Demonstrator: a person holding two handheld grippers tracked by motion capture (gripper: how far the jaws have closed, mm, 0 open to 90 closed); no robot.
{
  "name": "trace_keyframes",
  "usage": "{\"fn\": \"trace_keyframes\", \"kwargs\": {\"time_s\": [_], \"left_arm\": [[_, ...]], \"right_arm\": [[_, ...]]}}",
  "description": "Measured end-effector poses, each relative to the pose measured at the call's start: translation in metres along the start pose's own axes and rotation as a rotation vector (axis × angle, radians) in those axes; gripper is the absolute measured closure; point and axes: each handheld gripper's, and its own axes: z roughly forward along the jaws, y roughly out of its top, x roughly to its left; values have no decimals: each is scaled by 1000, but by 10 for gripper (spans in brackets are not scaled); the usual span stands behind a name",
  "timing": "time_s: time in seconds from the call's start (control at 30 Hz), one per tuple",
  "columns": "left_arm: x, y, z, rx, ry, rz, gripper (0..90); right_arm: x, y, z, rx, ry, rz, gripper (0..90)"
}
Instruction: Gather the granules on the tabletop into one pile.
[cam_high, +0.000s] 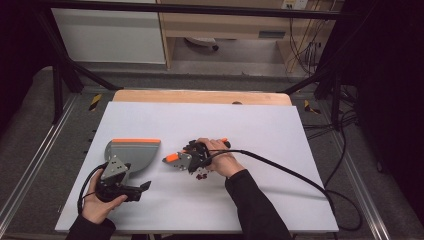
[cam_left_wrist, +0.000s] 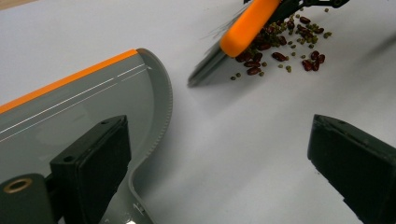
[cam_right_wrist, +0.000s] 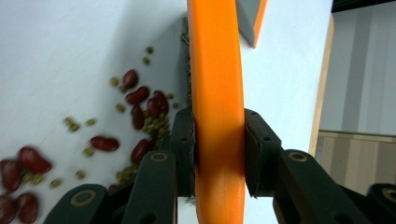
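Right gripper (cam_right_wrist: 219, 154) pinches the orange brush (cam_right_wrist: 217, 93) handle tight, bristles down beside the beans (cam_left_wrist: 280, 46) scattered mid-table. Left gripper (cam_left_wrist: 224, 163) sits with jaws spread wide, one jaw over the grey dustpan (cam_high: 131, 152), which lies well apart from the pile. The risk: a fast sweep flicks beans past the pan's lip, or nudges the unheld pan away across the white table (cam_high: 280, 195).

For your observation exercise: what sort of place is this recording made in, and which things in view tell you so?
Probably a lab or workshop test bench: a white-topped table inside a dark metal frame, loose cables hanging by the wooden furniture behind, and cabled tongs sweeping beans.
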Motion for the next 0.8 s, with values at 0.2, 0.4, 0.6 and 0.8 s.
{"fn": "trace_keyframes", "kwargs": {"time_s": [0.2,0.4,0.6,0.8], "left_arm": [[-1,0,1,3,1,4,58],[0,0,1,3,2,1,59],[-2,0,3,11,2,7,59],[-2,0,2,10,1,4,59]], "right_arm": [[3,-8,-13,-25,47,-50,689],[10,-21,-26,-26,78,-62,688],[12,-25,-32,-14,59,-43,689],[4,-28,-38,2,10,19,690]]}}
